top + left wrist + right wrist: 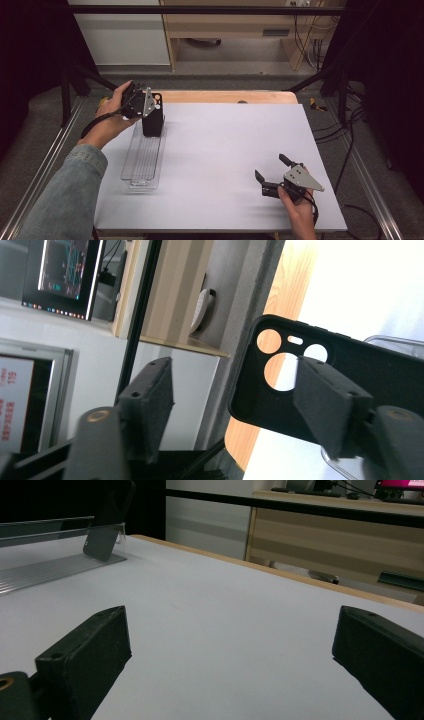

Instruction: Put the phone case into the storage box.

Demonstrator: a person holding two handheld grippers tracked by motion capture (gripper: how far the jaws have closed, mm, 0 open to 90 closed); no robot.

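The bench [220, 150] lies bare across its middle and right, open to any pass. At its far left a clear tray [143, 159] runs lengthwise, with a black phone case [153, 119] standing upright at its far end. The right gripper [272, 172] sits at the near right corner.

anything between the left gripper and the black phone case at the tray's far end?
Nothing visible. The left gripper is already at the phone case, which stands in the far end of the clear tray. Its jaws are apart, one beside the case, and no other object sits between them.
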